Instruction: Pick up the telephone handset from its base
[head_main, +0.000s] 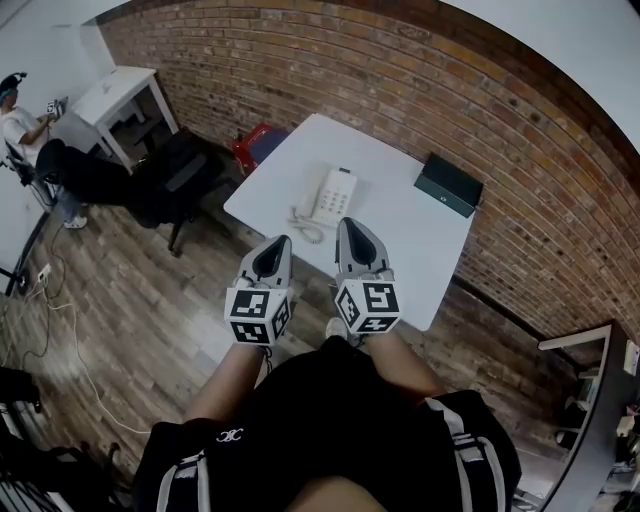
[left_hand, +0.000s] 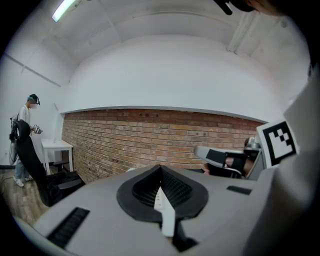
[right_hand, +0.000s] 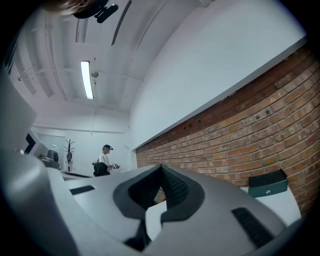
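The right claw (head_main: 348, 226) hides part of the table (head_main: 405, 250) edge.

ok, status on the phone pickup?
Left gripper, right gripper both shut, empty, at near edge of white table. White telephone handset on its base, untouched. Path clear; dark green box off to the right.

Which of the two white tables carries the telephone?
The big table in the middle of the head view carries the telephone and a dark box. The small table in the far left corner does not.
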